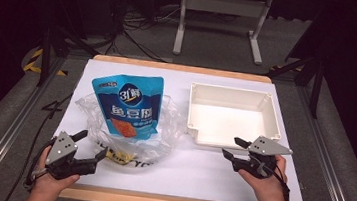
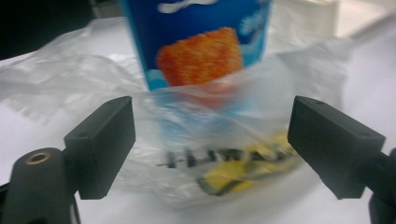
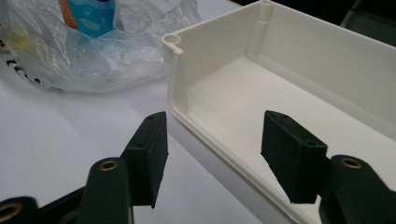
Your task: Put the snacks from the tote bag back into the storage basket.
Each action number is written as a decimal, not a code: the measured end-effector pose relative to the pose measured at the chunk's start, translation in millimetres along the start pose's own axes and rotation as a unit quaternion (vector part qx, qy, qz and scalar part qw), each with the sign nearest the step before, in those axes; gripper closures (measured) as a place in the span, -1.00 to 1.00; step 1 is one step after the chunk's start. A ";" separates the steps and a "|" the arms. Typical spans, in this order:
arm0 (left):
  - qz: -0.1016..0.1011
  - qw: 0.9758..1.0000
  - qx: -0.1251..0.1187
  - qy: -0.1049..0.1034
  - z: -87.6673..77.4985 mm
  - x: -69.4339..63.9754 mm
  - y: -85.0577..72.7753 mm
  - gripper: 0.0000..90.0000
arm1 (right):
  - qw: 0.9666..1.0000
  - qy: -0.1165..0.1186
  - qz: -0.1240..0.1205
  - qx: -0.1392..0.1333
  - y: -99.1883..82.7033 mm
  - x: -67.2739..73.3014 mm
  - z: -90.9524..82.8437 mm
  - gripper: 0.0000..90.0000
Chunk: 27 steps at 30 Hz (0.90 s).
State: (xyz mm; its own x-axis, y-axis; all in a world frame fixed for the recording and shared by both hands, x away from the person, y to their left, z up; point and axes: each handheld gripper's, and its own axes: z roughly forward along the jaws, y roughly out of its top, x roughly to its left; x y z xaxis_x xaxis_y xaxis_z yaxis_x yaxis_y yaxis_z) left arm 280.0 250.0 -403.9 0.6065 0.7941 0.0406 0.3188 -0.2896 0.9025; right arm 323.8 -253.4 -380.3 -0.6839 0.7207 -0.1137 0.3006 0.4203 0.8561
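Two empty, parted tongs; blue pouch in plastic bag, long axis pointing away.

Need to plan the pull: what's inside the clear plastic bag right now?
The clear plastic bag holds a blue snack pouch, whose top sticks out of the bag's mouth. The pouch's lower end is blurred behind crinkled film with black and yellow print; anything beneath it is covered.
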 end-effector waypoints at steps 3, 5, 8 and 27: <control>0.000 1.000 -0.005 -0.007 -1.7 1.2 -2.0 -0.67 | 1.000 0.007 0.003 0.002 -0.4 -0.3 3.6 -0.20; -0.026 0.999 -0.021 -0.019 -4.7 6.8 -1.1 -0.65 | 1.000 0.012 0.003 0.005 -0.9 0.1 6.2 -0.25; -0.056 0.997 -0.050 -0.033 -12.1 12.7 2.1 -0.63 | 1.000 0.018 -0.006 0.020 -0.5 2.9 8.5 -0.30; -0.038 0.999 -0.026 -0.029 -11.3 15.7 -1.4 -0.74 | 0.999 0.038 -0.023 0.002 56.3 -1.3 -12.8 -0.32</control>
State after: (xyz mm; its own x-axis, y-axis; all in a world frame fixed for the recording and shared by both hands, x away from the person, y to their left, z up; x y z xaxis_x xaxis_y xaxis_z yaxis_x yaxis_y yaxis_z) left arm 280.8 268.9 -399.8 0.6229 0.7806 -0.0519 0.3288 -0.2010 0.9228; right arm 333.1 -237.7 -325.6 -0.7460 0.6561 -0.1142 0.2702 0.4549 0.8485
